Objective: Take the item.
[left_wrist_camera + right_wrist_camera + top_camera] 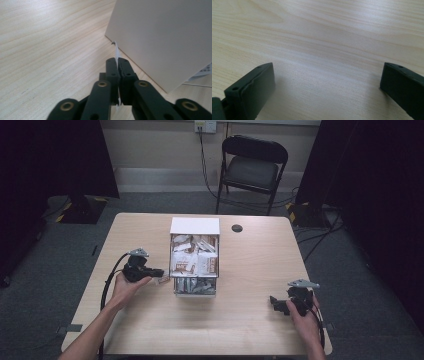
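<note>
A: The pale wooden counter [150, 320] carries a white open-topped box [194, 226] stuffed with packets. What's held?

B: A thin white packet [116, 51] is pinched edge-on in the left gripper [159, 273], jaws nearly shut, just beside the box, probably for setting down. The right gripper [274, 303] is parked, jaws wide, empty.

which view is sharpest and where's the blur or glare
High view: evenly lit table, dark room edges, mildly soft. Left gripper view: left claw pinching a thin packet is fairly sharp, its near links blurred, the box wall plain grey. Right gripper view: pale sheen on the wood, right claw soft-edged.
</note>
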Available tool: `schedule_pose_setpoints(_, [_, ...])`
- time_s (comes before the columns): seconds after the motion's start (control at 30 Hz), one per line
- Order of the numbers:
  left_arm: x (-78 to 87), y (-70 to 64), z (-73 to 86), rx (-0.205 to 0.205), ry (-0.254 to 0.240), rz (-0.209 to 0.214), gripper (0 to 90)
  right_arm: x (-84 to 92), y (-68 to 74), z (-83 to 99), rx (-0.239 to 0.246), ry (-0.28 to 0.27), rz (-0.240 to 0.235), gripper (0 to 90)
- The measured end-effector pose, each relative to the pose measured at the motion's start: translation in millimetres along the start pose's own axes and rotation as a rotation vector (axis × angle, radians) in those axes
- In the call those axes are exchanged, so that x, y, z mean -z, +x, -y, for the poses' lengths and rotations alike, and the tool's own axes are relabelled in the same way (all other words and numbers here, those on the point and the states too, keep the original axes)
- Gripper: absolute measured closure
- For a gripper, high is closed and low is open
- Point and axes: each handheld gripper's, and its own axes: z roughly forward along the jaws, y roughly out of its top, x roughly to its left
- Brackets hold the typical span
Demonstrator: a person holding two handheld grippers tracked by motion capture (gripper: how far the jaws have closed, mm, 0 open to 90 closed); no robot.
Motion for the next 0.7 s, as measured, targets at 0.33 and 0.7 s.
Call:
schedule_pose_setpoints(0.33, [11.8,6.2,-0.1,0.028,-0.047,-0.048,59.4,-0.5,0.3,-0.5,-0.001,-0.001,0.002,0.0])
schedule_pose_setpoints(0.7, [25.5,10.1,-3.4,0.049,-0.084,-0.087,30.4,-0.7,0.3,-0.7,-0.002,0.001,0.001,0.0])
